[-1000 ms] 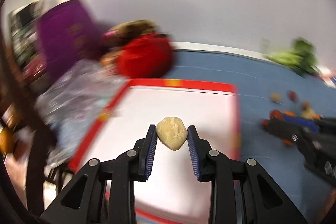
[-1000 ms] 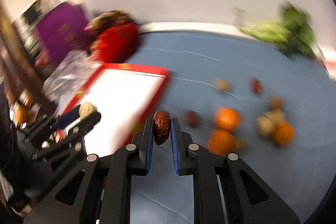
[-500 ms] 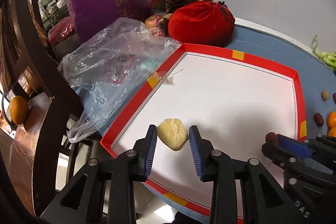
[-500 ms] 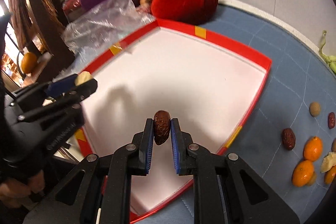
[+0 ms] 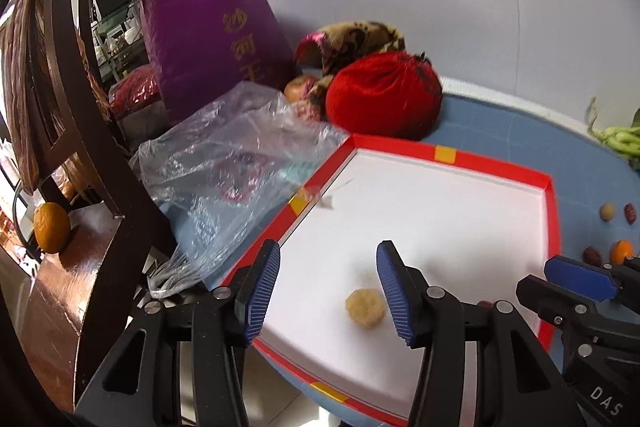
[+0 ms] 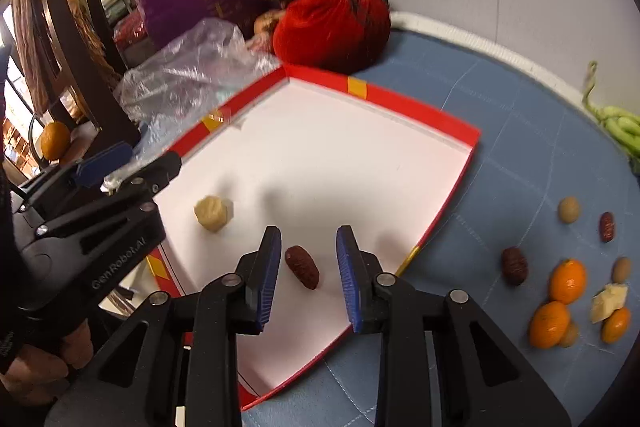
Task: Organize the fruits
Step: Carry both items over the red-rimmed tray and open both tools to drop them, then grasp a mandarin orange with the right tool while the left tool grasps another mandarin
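Fruits: the pale chunk [image 6: 213,213] and the brown date [image 6: 302,267] lie on the white floor of the red-rimmed tray [image 6: 412,105], chunk at 10 o'clock from the date. Left gripper [image 5: 328,287] and right gripper [image 6: 306,267] are both spread, empty, above them. Oranges [image 6: 567,281] lie on the blue cloth at 3 o'clock.

My left hand-held gripper [image 5: 326,281] hangs with its jaws spread wide, nothing between the blue pads [image 5: 262,281]. My right hand-held gripper [image 6: 307,261] is spread apart too, gripping nothing. My bare fingers [image 6: 60,355] wrap the left handle.
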Tool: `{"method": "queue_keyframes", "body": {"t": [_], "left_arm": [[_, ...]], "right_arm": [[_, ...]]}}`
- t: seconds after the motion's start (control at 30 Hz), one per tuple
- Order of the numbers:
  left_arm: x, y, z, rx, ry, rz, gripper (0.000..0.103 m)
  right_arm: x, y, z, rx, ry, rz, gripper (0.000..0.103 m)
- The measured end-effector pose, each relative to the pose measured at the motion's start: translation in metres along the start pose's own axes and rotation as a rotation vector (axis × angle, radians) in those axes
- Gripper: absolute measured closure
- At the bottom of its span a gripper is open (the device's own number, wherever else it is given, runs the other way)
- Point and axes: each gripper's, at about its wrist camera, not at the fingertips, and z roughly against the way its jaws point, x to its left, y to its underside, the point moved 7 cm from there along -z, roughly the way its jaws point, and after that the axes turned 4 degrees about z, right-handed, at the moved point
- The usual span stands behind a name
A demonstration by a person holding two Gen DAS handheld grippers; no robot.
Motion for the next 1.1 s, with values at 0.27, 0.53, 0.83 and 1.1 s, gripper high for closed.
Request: {"method": "queue_keyframes", "body": {"t": [0.27,0.53,0.83,1.1], "left_arm": [[-0.015,-0.009,0.014,-0.042,0.032,-0.006,0.044],[-0.070,-0.009,0.029,-0.040,0.150,-0.103,0.042],[-0.111,-0.011,0.042,-0.060,0.175,-0.152,0.036],[-0.177,0.037,0.015,0.202,0.345,-0.321,0.027]], "right_arm": [[-0.011,-0.006,0.030,-0.051,0.011,-0.007,0.077],[-0.082,0.012,0.075,-0.088,0.130,-0.110,0.077],[-0.156,0.038,0.113,-0.096,0.219,-0.248,0.077],[-0.233,0.087,0.119,0.047,0.343,-0.395,0.067]]}}
